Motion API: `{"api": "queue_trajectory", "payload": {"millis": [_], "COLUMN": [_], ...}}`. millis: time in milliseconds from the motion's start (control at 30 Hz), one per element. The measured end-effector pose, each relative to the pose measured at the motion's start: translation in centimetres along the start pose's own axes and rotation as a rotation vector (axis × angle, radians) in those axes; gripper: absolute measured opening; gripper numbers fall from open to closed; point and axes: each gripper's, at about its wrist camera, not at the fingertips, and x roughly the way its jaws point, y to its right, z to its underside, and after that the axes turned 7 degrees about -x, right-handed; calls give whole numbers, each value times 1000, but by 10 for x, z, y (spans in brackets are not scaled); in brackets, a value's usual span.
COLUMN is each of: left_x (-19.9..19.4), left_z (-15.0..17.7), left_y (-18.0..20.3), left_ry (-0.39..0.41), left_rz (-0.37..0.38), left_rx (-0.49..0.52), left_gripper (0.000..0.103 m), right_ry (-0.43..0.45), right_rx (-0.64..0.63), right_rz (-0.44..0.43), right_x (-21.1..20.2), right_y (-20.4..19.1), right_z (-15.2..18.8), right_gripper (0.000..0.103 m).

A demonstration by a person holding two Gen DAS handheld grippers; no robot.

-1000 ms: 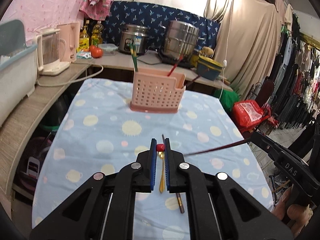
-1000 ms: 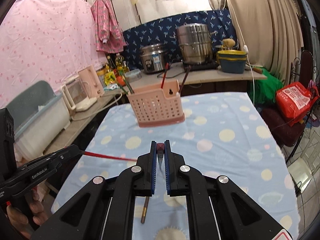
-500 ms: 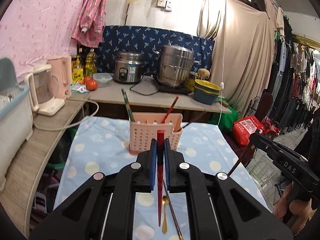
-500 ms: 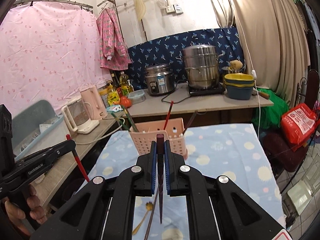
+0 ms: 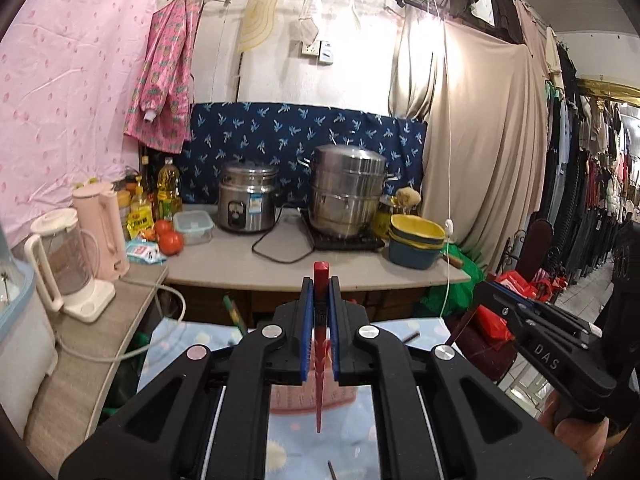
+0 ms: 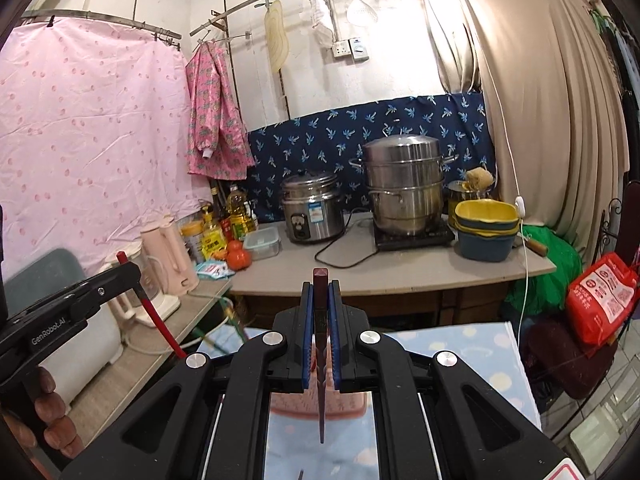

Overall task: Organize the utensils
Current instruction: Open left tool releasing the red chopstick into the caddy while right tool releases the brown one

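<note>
My left gripper (image 5: 320,292) is shut on a red chopstick (image 5: 319,384) that hangs tip-down above the pink utensil basket (image 5: 308,398), which is mostly hidden behind the gripper body. My right gripper (image 6: 320,294) is shut on a dark brown chopstick (image 6: 321,392), also tip-down above the same basket (image 6: 316,400). The right gripper shows at the right of the left wrist view (image 5: 536,332); the left gripper with its red chopstick (image 6: 158,320) shows at the left of the right wrist view. A green chopstick (image 5: 234,314) pokes up from the basket.
The blue dotted tablecloth (image 6: 472,356) lies under the basket. Behind it a counter (image 5: 360,272) holds a rice cooker (image 5: 248,208), steel steamer (image 5: 348,196), stacked bowls (image 5: 416,242), tomatoes and bottles. Kettles (image 5: 72,264) stand on the left shelf.
Both grippers have risen and tilted up, carrying their chopsticks from the tablecloth to hang upright above the basket. The view now shows the wall, with little of the table.
</note>
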Motion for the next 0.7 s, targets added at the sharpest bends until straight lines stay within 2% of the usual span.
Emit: {"api": "queue_trajectory", "payload": {"millis": [200, 333, 700], "left_x": [37, 66, 133], "left_z": [-26, -30, 6], "left_y": [1, -2, -25], "left_ry": [44, 42, -64], "left_rz": [-26, -36, -68], "left_rx": [7, 8, -12], "left_gripper": [7, 7, 7], "right_ry": [11, -2, -117], "right_rx": [-9, -12, -17], "right_rz": [17, 22, 9], "right_x": [42, 73, 145], "right_y": [4, 8, 8], "right_z": [-26, -29, 7], "right_gripper": [7, 7, 7]}}
